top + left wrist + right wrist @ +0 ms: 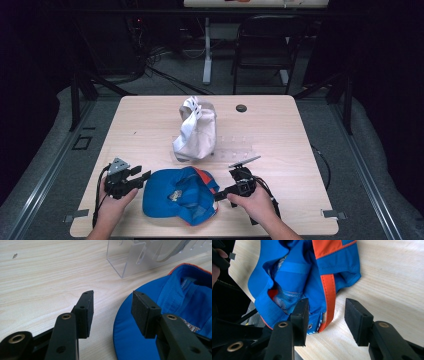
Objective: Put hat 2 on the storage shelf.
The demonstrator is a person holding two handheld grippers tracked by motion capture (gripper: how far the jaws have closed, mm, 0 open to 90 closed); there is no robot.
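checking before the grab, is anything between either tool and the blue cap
Nothing visible does. The left tool hangs open at the edge of the blue cap, with bare table between its jaws. The right tool is open with the cap's orange strap between its jaws. The clear stand and white cap sit farther back.

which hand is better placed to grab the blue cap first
Probably the right. The right tongs already straddle the blue cap at its orange strap, jaws open. The left tongs are open at the brim's edge, mostly over bare table.
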